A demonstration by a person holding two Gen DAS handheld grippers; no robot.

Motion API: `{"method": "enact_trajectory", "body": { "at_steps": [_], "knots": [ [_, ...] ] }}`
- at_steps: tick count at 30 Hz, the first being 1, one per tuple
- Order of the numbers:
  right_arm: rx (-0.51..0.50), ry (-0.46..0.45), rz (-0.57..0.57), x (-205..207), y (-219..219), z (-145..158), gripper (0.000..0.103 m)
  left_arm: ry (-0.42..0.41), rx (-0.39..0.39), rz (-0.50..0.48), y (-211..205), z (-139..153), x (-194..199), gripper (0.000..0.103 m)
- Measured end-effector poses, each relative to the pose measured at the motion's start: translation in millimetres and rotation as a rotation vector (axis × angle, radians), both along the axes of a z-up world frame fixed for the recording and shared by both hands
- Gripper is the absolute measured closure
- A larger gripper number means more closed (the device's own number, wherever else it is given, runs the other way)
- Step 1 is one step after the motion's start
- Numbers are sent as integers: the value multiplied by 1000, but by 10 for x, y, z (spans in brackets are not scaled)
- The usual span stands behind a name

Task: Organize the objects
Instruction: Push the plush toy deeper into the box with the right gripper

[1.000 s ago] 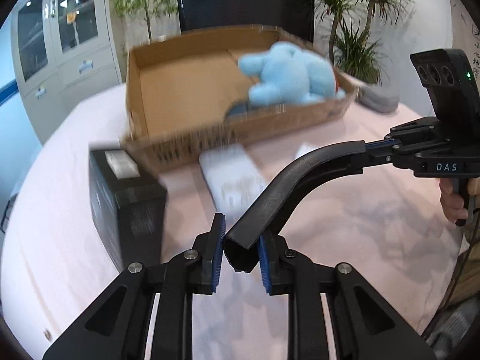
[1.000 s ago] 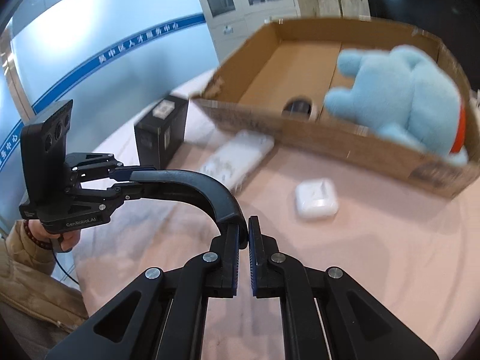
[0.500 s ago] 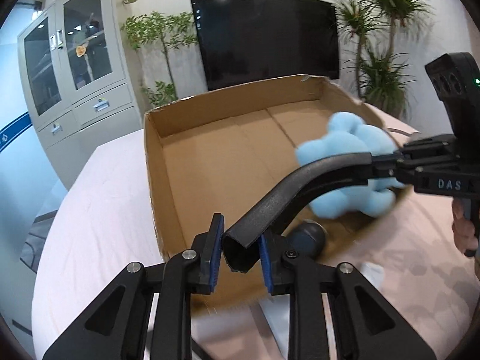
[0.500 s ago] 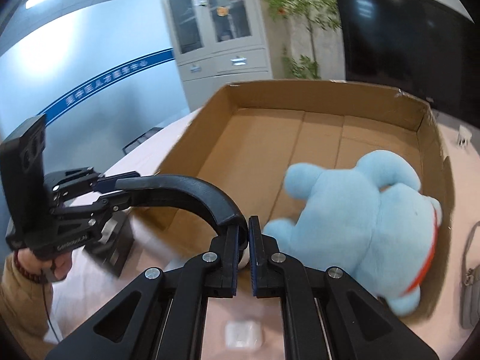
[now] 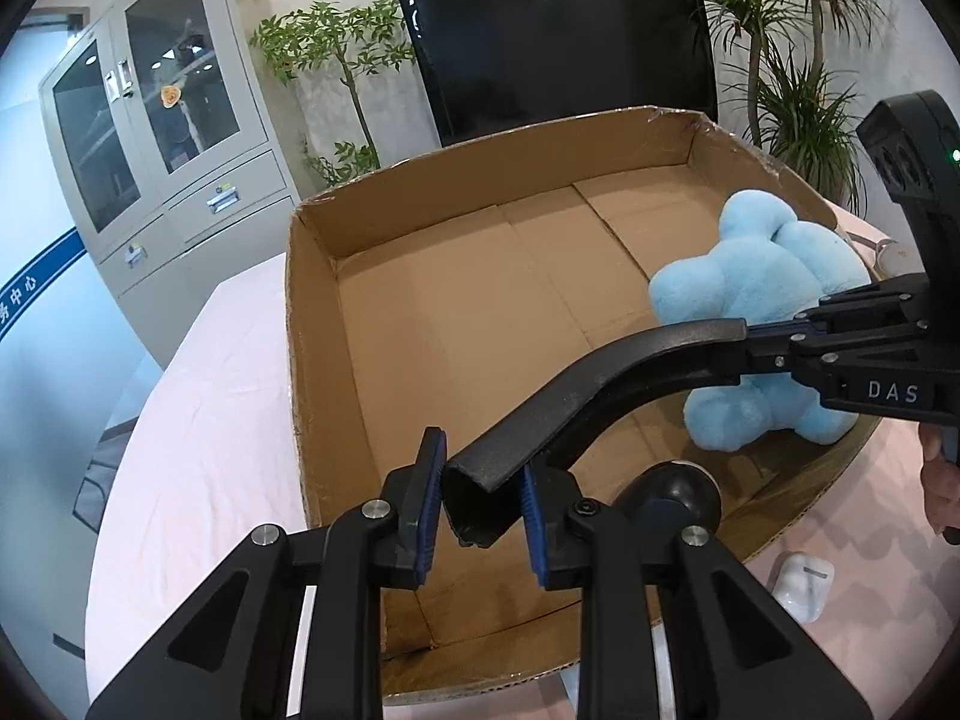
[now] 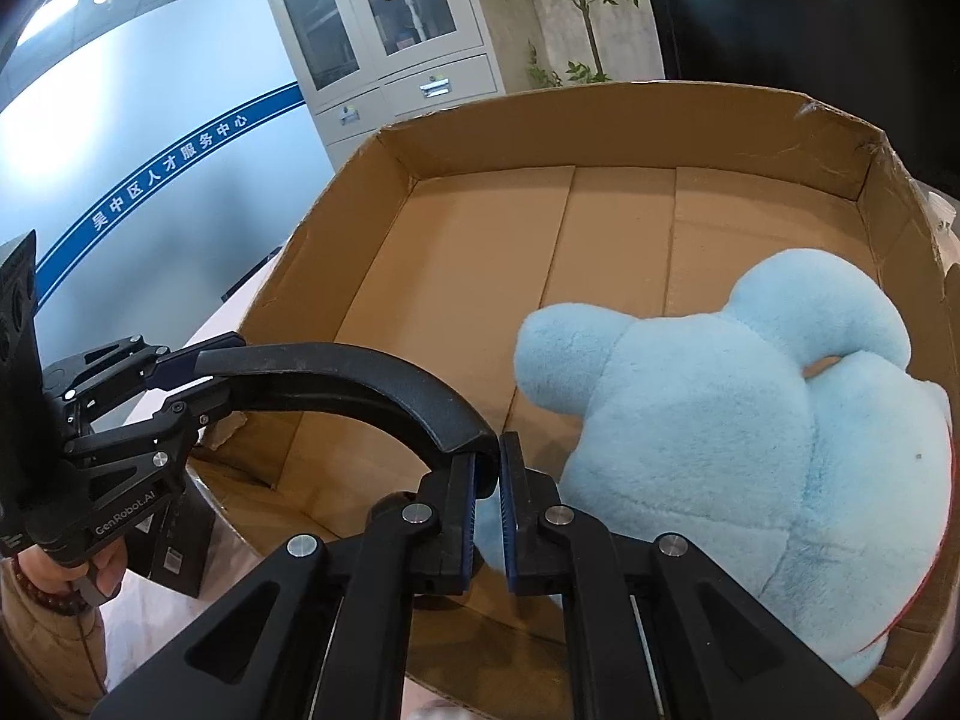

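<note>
Both grippers hold one curved black bar (image 5: 600, 378), seen also in the right wrist view (image 6: 360, 372). My left gripper (image 5: 483, 510) is shut on its thick end. My right gripper (image 6: 489, 510) is shut on its thin end. The bar hangs above the open cardboard box (image 5: 312, 324), seen also from the right wrist (image 6: 336, 222). A light blue plush toy (image 5: 756, 300) lies in the box's right part, also visible from the right wrist (image 6: 750, 438). A dark round object (image 5: 678, 483) lies on the box floor near the front wall.
A white earbud case (image 5: 801, 585) lies on the pink tablecloth (image 5: 210, 420) in front of the box. A black box (image 6: 180, 546) stands left of the cardboard box. A grey cabinet (image 5: 162, 138), a dark screen (image 5: 558, 36) and potted plants (image 5: 792, 60) stand behind.
Both grippers have carried the bar up and forward from above the table to above the box. The box and plush toy look closer now.
</note>
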State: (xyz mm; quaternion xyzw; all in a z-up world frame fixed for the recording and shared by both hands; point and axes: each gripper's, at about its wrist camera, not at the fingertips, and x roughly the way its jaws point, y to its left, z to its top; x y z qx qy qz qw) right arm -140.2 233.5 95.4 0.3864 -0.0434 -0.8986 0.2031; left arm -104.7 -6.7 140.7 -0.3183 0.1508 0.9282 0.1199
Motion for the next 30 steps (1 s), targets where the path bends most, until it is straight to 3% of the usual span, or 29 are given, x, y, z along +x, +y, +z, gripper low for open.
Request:
{"method": "enact_trajectory", "body": {
  "at_steps": [8, 30],
  "knots": [
    [16, -3, -14, 14, 10, -62, 98, -2, -44, 9, 102, -52, -44, 80],
    [26, 20, -25, 60, 15, -21, 98, 14, -35, 7, 98, -27, -40, 80]
  ]
}}
